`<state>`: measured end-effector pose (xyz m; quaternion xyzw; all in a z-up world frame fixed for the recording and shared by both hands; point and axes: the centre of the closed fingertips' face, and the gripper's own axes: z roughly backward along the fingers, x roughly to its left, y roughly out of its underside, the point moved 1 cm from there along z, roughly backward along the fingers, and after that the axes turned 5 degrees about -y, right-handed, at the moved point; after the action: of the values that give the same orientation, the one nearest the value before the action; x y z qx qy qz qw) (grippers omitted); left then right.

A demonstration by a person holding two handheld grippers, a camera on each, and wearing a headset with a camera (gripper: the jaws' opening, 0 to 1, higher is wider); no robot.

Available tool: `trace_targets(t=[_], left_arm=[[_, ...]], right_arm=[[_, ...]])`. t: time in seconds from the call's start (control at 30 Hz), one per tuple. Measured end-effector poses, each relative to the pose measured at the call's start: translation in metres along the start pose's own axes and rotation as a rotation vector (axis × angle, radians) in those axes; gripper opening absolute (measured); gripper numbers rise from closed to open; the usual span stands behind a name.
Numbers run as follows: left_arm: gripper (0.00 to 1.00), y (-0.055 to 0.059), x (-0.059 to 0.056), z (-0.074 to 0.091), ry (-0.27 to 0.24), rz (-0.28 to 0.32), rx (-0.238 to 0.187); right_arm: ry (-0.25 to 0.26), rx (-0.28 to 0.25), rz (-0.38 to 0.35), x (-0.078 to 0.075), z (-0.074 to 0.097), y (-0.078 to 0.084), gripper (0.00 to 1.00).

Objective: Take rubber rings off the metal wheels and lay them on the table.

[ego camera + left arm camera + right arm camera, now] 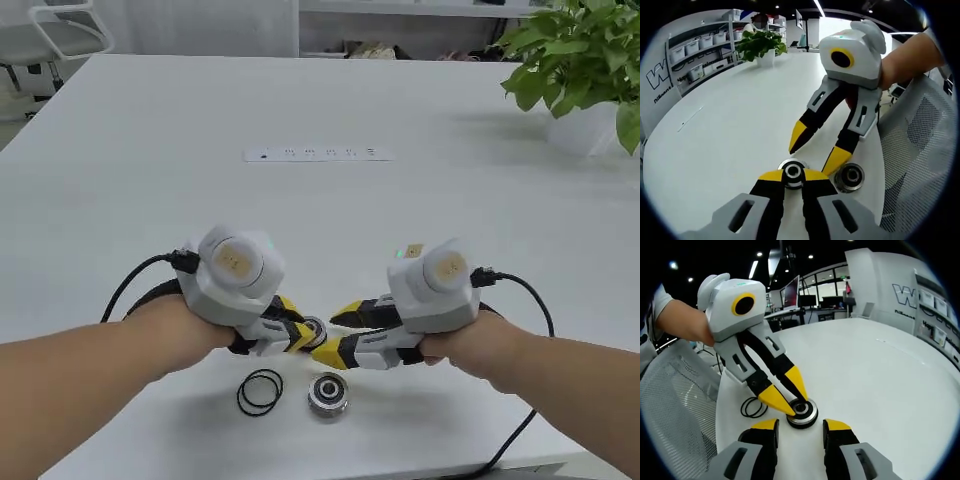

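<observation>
White table, rings (head view), gripped wheel

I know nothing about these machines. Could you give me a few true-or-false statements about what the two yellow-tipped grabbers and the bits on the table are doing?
1. The left gripper is clamped on a wheel. True.
2. The right gripper is shut. False: its jaws stand open, with nothing between them.
3. Black rings lie on the table. True.
4. Each gripper holds a wheel. False: the second wheel lies on the table beside the rings.
5. A plant stands at the far right. True.
</observation>
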<state>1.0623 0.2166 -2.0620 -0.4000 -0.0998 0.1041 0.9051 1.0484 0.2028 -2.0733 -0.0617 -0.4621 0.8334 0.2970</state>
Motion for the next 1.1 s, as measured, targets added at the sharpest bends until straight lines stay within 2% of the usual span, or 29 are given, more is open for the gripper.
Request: trace_targets(t=[0.23, 0.33, 0.43, 0.9, 1.1], left_arm=[[0.08, 0.0, 0.0, 0.0, -0.009, 0.011, 0.001], [0.08, 0.0, 0.0, 0.0, -0.01, 0.014, 0.001], [0.08, 0.0, 0.0, 0.0, -0.012, 0.016, 0.003], [0.08, 0.0, 0.0, 0.0, -0.017, 0.018, -0.001], [0.08, 0.0, 0.0, 0.0, -0.019, 0.02, 0.0]], right_arm=[[0.011, 0.02, 0.007, 0.002, -0.013, -0.002, 0.3], [0.039, 0.04, 0.011, -0.001, -0.015, 0.001, 0.28], [0.049, 0.018, -0.003, -0.003, -0.014, 0.0, 0.26], [0.046, 0.014, 0.024, -0.001, -0.004, 0.003, 0.21], [0.045, 0.009, 0.012, -0.001, -0.004, 0.002, 0.22]])
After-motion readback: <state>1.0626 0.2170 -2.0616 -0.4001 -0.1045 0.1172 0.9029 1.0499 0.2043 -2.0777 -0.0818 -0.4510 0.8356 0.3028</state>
